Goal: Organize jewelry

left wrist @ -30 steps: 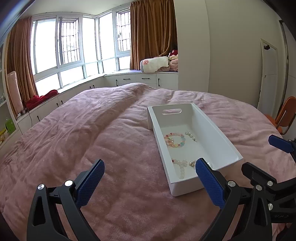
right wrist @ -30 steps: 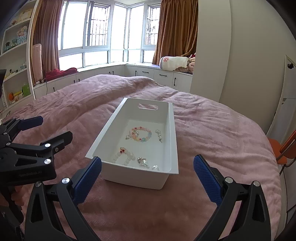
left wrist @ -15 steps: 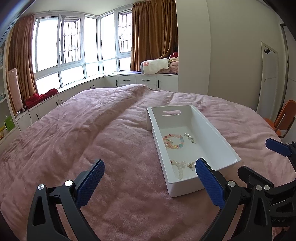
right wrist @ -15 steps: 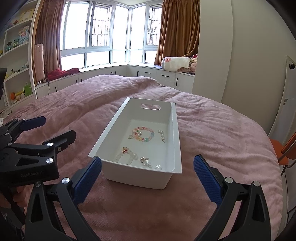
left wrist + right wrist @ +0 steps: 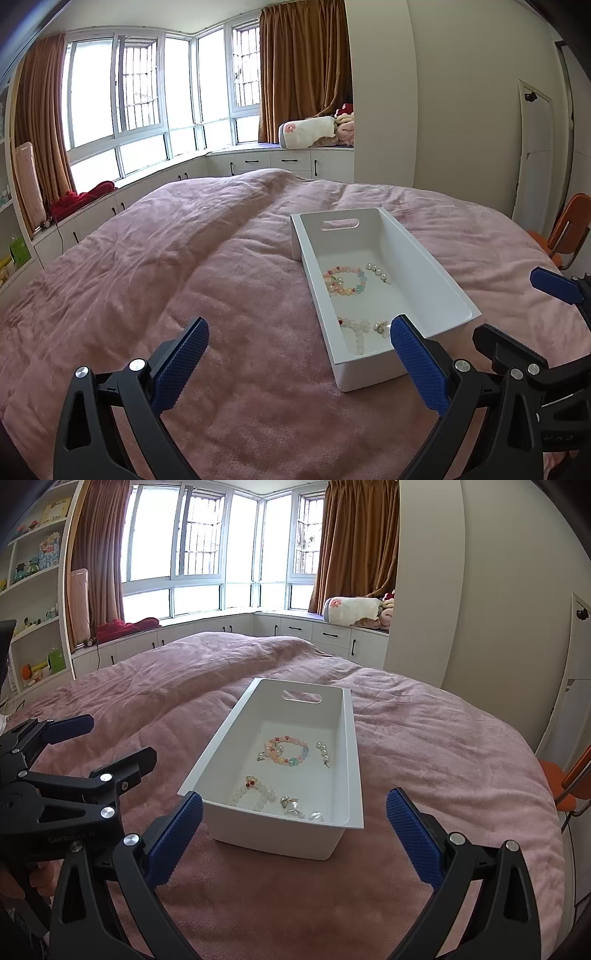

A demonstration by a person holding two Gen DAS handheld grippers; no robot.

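- The right gripper fills the bottom of its own view, its blue pads spread wide apart with nothing between them, hovering above the pink bedspread.
- The left gripper is likewise spread wide and empty at the bottom of its view; its right pad overlaps the near right corner of the tray in the picture, though whether it touches cannot be told.
- Just beyond the right gripper, at frame centre, sits the white tray; its long axis runs away from the camera toward the cut-out handle at the far end, almost in line with that gripper's fingers.
- In the left wrist view the same tray lies in the right half, angled off to the side, so I judge the right gripper the better placed to reach in.
- Inside, nearest the short front wall, lie a white beaded piece and small pearl earrings.
- Farther in, mid-tray, lie the pastel bracelet and a short pearl strand.
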